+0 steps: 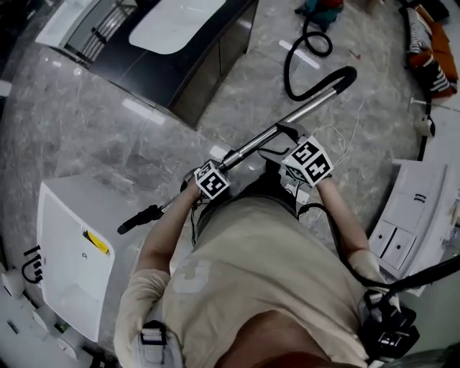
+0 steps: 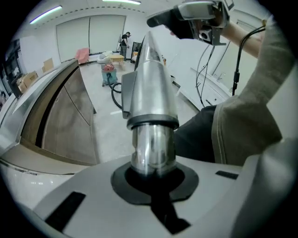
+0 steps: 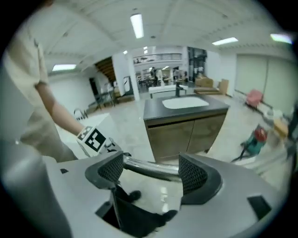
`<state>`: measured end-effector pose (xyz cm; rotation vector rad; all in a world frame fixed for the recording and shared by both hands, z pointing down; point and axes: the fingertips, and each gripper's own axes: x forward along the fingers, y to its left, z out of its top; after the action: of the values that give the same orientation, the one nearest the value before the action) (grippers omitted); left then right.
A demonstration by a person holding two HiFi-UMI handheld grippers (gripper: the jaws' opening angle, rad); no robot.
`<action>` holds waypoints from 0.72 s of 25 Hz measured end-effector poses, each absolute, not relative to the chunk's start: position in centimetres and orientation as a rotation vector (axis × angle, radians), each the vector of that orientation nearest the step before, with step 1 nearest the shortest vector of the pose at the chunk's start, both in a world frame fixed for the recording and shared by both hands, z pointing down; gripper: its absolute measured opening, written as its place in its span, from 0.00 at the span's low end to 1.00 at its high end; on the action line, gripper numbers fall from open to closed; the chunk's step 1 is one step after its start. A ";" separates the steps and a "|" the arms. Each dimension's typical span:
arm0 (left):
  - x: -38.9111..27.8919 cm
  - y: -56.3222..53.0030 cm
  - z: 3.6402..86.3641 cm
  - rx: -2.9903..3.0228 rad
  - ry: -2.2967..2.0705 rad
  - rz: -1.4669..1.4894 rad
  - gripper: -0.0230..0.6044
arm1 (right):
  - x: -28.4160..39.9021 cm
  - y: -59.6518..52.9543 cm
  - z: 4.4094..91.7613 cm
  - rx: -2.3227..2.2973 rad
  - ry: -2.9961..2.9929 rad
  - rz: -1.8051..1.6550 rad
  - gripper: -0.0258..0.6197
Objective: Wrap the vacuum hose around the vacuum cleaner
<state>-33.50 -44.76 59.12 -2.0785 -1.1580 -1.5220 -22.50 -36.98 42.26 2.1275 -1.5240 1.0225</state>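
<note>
Left gripper (image 1: 212, 180): fingers closed tight on the metal wand tube (image 1: 309, 108), gripping it near its collar. Right gripper (image 1: 309, 162): fingers spread wide. The tube (image 3: 149, 168) crosses the gap between them, and neither pad presses it. The black vacuum hose (image 1: 287, 75) lies looped on the marble floor (image 1: 86, 129), running to the vacuum cleaner (image 1: 322, 8), well apart from both grippers.
</note>
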 end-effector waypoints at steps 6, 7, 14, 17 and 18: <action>-28.5 -40.2 58.8 -2.015 -1.077 -1.531 0.08 | -15.4 -25.9 43.8 2.901 -1.789 1.731 0.60; -27.7 -39.6 58.5 -1.999 -1.060 -1.537 0.08 | -14.0 -24.0 43.9 2.991 -1.753 1.817 0.60; -23.2 -34.4 56.4 -1.917 -0.968 -1.487 0.08 | -5.9 -17.8 47.4 3.077 -1.856 1.980 0.61; -21.6 -31.8 55.9 -1.912 -0.922 -1.476 0.08 | -1.6 -17.0 47.2 3.248 -2.014 1.944 0.61; -21.0 -31.5 55.5 -1.916 -0.907 -1.486 0.08 | -0.2 -16.9 46.8 3.305 -2.096 1.933 0.60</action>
<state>-21.01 -31.52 55.53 -1.9160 -0.9072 -1.4855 -0.24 -16.90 46.76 3.3046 -2.0959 1.9328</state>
